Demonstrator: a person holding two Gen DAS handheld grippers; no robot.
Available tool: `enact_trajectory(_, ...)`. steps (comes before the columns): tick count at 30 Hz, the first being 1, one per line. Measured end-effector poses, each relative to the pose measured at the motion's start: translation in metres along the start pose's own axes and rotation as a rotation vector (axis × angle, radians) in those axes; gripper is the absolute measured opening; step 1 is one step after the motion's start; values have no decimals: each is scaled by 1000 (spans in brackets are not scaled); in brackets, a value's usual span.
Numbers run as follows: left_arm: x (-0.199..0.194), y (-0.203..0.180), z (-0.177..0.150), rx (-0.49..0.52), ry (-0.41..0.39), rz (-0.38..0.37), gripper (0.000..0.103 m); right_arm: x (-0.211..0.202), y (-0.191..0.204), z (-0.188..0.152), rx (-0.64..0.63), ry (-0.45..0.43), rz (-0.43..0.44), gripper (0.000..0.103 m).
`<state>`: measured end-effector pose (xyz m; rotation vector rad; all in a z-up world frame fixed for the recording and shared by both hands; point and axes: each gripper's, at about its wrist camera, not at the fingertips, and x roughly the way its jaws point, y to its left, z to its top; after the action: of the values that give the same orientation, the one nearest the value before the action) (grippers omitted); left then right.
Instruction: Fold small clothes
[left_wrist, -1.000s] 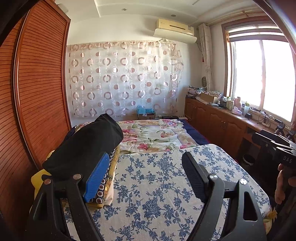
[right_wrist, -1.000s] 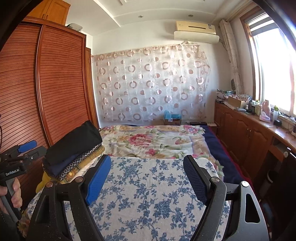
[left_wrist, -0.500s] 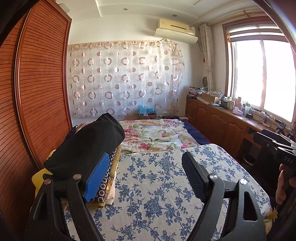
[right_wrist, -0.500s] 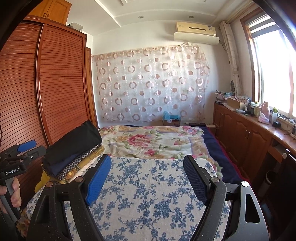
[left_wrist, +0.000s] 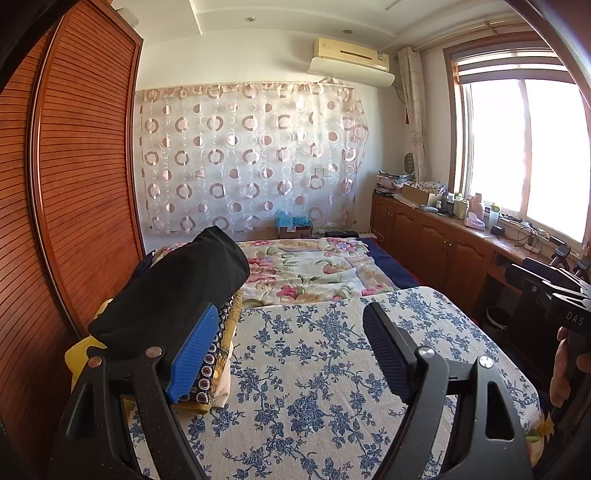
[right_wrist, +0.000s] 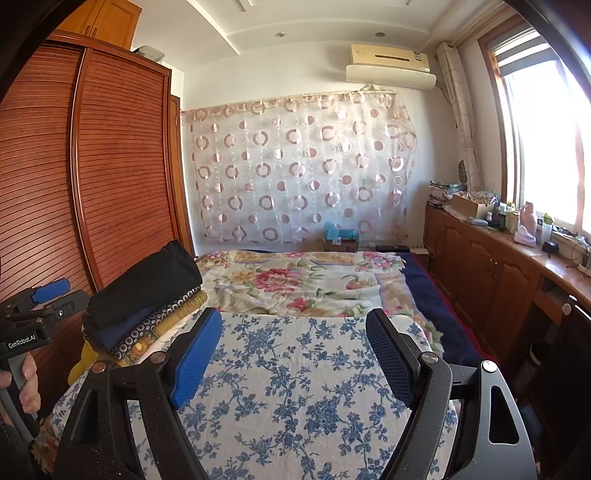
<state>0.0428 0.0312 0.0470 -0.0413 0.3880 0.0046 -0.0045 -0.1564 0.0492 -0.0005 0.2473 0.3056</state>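
Note:
A stack of folded clothes (left_wrist: 177, 295) sits at the left edge of the bed, with a black garment on top and patterned and yellow pieces under it; it also shows in the right wrist view (right_wrist: 144, 295). My left gripper (left_wrist: 288, 350) is open and empty, held above the blue-flowered cloth (left_wrist: 332, 369), its blue pad beside the stack. My right gripper (right_wrist: 291, 354) is open and empty above the same cloth (right_wrist: 295, 387). The other gripper shows at each view's edge, the right one in the left wrist view (left_wrist: 554, 295), the left one in the right wrist view (right_wrist: 33, 310).
A wooden slatted wardrobe (left_wrist: 74, 184) stands close along the left of the bed. A pink-flowered quilt (right_wrist: 295, 280) covers the far half. Wooden cabinets (left_wrist: 443, 251) with clutter run under the window on the right. A circle-patterned curtain (right_wrist: 295, 166) hangs at the back.
Both views have shifted very slightly; the grippers stay open and nothing on the bed has moved.

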Motion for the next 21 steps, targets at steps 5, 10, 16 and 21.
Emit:
enact_trajectory(5, 0, 0, 0, 0, 0, -1, 81, 0, -1, -1, -4, 2, 4, 82)
enact_trajectory(10, 0, 0, 0, 0, 0, 0, 81, 0, -1, -2, -4, 2, 6, 82)
enact_trajectory(16, 0, 0, 0, 0, 0, 0, 81, 0, -3, -1, -3, 3, 9, 82)
enact_trajectory(21, 0, 0, 0, 1, 1, 2, 81, 1, -5, 0, -3, 10, 8, 82)
